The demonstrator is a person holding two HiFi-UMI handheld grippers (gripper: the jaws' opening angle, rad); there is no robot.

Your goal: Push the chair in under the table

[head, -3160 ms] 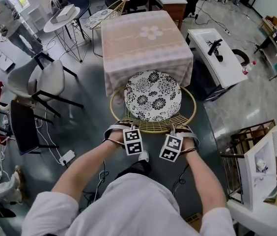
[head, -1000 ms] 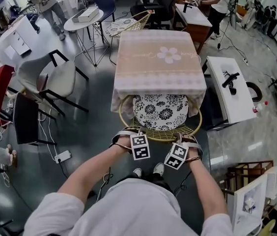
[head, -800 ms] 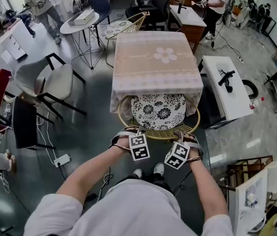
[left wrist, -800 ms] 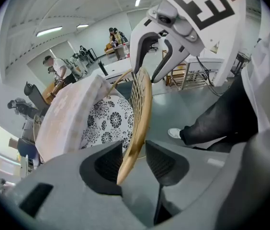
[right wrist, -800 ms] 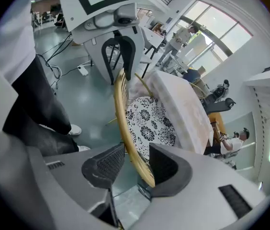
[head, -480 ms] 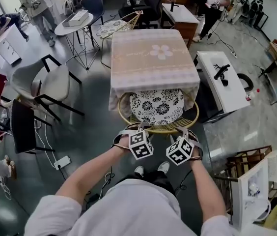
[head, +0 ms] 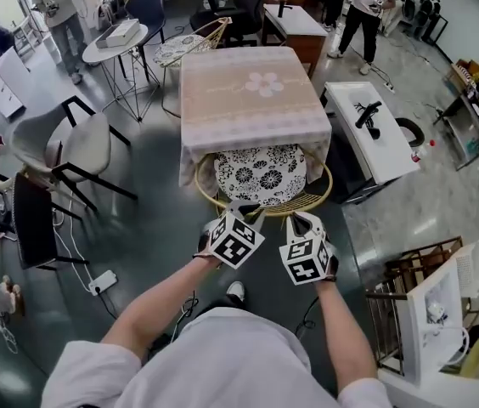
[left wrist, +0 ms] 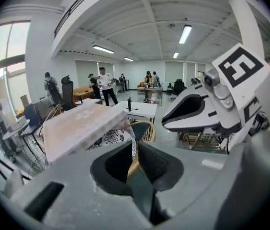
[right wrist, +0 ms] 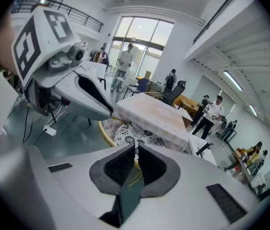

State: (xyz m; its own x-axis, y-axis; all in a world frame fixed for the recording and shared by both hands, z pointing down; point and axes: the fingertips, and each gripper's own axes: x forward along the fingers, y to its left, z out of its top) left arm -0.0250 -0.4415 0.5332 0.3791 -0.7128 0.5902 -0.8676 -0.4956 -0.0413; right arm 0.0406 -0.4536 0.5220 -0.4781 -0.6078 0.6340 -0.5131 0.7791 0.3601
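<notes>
- Grey polished floor (head: 159, 219) of a big open workroom; people are standing at the far end, and furniture is scattered about.
- Square table under a beige cloth with a white flower motif (head: 252, 100) is standing mid-room. A white low bench with a black tool on it (head: 367, 130) is just to its right, and a grey shell chair on black legs (head: 61, 147) is well off to its left.
- Round rattan chair with a black-and-white floral cushion (head: 261, 175) is sitting part-way under the table's near edge. The front of the seat is tucked beneath the cloth and the curved back rim is jutting out toward the person.
- Only the head view is showing both arms: left gripper (head: 251, 211) and right gripper (head: 302, 221) are side by side over that near rim, marker cubes facing up.
- Only the gripper views are showing the jaws. Both pairs have just been closing and are now almost together, a thin slit left, with nothing between them. The rattan rim is lying beyond the tips.
- Those views are also taking in the white ceiling with strip lights (left wrist: 185, 32), and the right one a tall window (right wrist: 142, 32).
</notes>
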